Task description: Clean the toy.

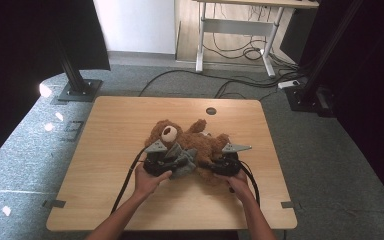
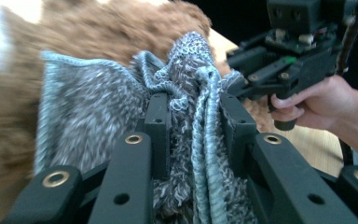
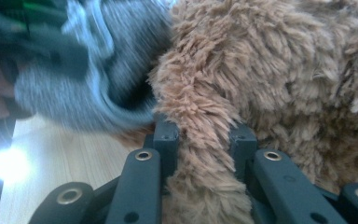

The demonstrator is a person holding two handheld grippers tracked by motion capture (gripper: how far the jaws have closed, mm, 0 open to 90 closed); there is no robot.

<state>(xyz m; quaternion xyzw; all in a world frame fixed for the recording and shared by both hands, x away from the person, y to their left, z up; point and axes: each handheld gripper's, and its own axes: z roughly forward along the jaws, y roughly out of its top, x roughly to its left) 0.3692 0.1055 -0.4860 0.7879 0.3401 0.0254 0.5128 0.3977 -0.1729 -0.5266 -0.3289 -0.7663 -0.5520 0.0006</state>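
work in hand: i judge i am dressing or undressing the teddy bear (image 1: 187, 140), which lies on its back near the middle of the wooden table (image 1: 105, 150).
left gripper (image 2: 193, 112): jaws closed on bunched folds of the grey knitted garment (image 2: 88, 107), held so i can pull it along the bear.
right gripper (image 3: 205, 135): jaws clamped on a furry limb, which i take as bracing the bear against that pull.
high view: gives the layout, with both grippers at the bear's near side.
gripper views: show each grip; which limb is pinched i cannot tell.
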